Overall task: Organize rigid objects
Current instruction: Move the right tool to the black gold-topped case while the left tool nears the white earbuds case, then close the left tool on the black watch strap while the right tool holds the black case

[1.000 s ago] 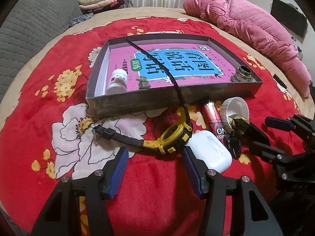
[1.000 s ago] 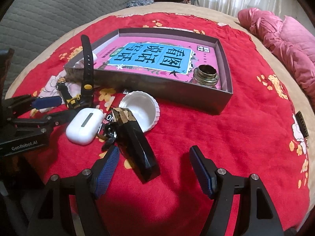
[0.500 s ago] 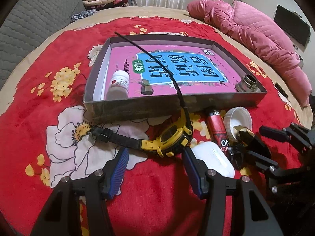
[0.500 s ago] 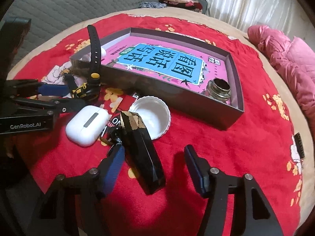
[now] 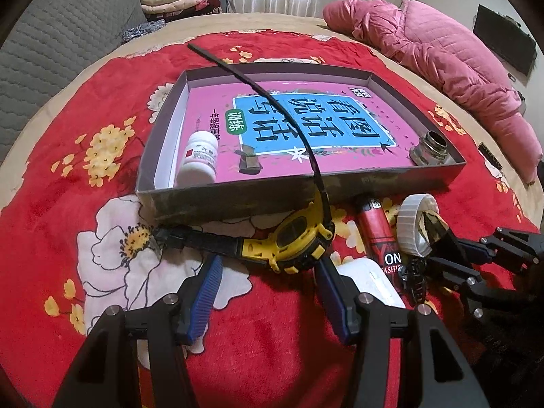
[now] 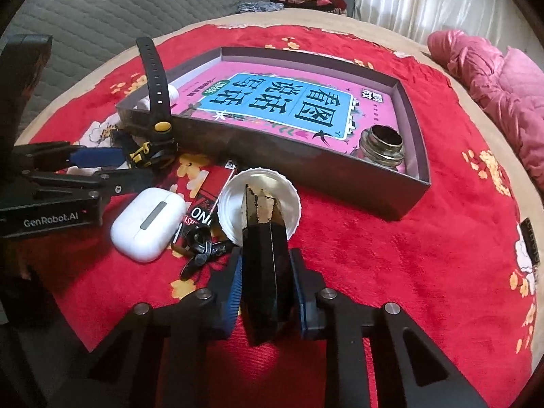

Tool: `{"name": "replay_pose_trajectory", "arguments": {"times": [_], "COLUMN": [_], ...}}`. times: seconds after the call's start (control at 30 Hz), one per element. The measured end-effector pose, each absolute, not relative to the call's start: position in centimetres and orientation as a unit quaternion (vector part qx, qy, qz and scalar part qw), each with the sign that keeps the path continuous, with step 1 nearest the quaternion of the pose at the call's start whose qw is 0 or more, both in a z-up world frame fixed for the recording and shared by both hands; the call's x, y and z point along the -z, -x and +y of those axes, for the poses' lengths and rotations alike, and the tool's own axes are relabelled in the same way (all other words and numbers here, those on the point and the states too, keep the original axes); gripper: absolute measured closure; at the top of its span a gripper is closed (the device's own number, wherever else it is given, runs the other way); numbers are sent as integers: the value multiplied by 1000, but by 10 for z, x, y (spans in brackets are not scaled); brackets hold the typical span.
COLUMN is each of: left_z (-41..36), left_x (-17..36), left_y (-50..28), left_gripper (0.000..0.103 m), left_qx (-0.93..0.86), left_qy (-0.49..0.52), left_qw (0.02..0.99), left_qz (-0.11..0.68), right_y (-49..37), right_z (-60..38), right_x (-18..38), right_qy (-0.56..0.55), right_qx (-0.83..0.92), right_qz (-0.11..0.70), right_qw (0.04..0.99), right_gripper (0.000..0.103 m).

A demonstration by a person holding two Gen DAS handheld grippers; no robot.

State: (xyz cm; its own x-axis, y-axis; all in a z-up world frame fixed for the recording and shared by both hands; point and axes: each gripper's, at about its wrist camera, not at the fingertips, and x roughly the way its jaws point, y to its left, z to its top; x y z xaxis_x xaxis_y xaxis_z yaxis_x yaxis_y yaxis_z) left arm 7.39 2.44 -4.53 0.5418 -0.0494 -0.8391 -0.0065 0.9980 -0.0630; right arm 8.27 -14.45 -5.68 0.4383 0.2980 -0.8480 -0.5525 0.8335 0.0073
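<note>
I count: 1 shallow box [image 5: 238, 197] | 1 pink book [image 5: 340, 129] in it | 1 white pill bottle [image 5: 200, 159] | 1 metal jar [image 6: 382, 148] | 1 yellow-black watch [image 5: 295, 241] | 1 white earbud case [image 6: 146, 222] | 1 red lighter [image 5: 377, 231] | 1 white lid [image 6: 234, 200] | 1 black faceted block [image 6: 265, 255] | 2 hand-held grippers [image 5: 268, 289] [image 6: 265, 282]

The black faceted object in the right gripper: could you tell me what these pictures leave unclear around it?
- Black faceted object: right wrist view, sides hidden by the right gripper pads; underside unseen.
- Earbud case: left wrist view, partly behind a left gripper finger.
- Red tube: label cut off by white cap.
- Small dark item: too blurred to identify.
</note>
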Motion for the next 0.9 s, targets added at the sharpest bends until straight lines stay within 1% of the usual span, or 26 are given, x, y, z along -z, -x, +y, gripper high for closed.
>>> {"name": "replay_pose_trajectory", "arguments": {"times": [0.23,0.53,0.67,0.8,0.83,0.87,0.9], "left_z": [18,15,10,11,12,12,12], "left_x": [44,50,53,54,54,54,53], "left_y": [-80,-91,-95,-94,-94,-94,-93], "left_gripper": [47,48,56,58,61,69,69], "left_qx": [17,10,10,13,17,23,23], "left_qy": [24,28,24,28,33,40,40], "left_qw": [878,871,868,868,868,867,868], "left_qz": [479,490,496,495,495,496,495], "right_y": [-92,-92,-94,-94,-94,-94,-95], "right_z": [-160,-162,-164,-165,-165,-165,-165], "right_x": [55,54,55,54,54,54,53], "right_qy": [66,50,42,40,38,37,35], "right_qx": [-259,-259,-259,-260,-260,-260,-261], "right_qz": [483,485,488,487,488,488,488], "right_qw": [834,833,833,833,833,832,832], "right_gripper": [78,78,78,78,78,78,78]}}
